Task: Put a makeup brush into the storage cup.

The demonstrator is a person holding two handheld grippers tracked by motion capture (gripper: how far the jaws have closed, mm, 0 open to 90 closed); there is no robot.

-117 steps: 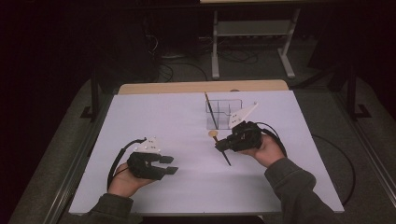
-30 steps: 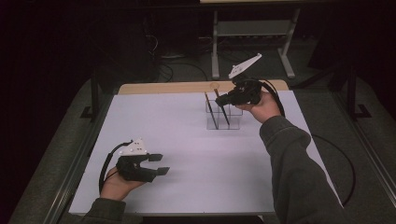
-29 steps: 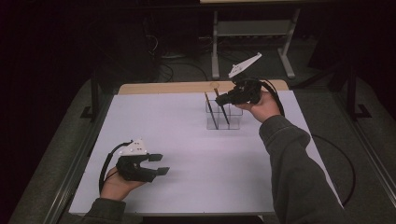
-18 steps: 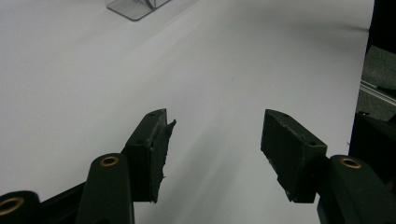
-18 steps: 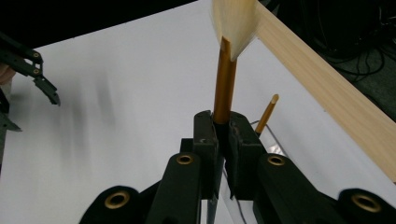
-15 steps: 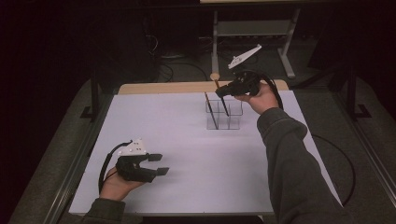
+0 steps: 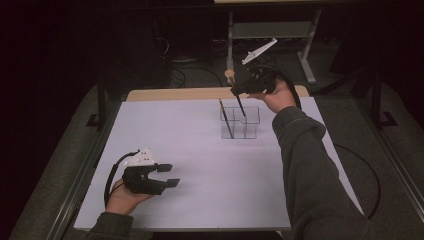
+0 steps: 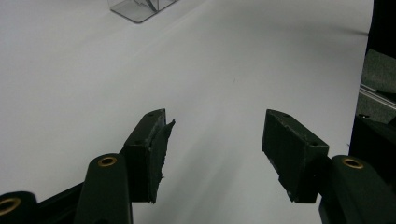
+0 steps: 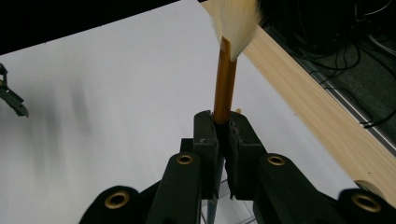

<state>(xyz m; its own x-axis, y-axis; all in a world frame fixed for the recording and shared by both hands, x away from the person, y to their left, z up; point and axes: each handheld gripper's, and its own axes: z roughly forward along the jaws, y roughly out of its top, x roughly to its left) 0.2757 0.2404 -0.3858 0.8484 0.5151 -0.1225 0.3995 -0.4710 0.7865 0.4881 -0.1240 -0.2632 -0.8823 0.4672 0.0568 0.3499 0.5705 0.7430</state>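
Your right gripper (image 7: pixel 239 91) has risen and shifted toward the table's far edge since the earlier frame, lifting the brush (image 9: pixel 225 84) higher over the clear organizer (image 7: pixel 241 122). Its fingers (image 9: pixel 205 140) clamp the brush handle, bristles beyond the tips. 1 more brush (image 7: pixel 225 118) stands in the organizer below them. Your left gripper (image 7: pixel 167 175) rests near the table's near edge, fingers (image 8: pixel 149 149) apart, nothing between them.
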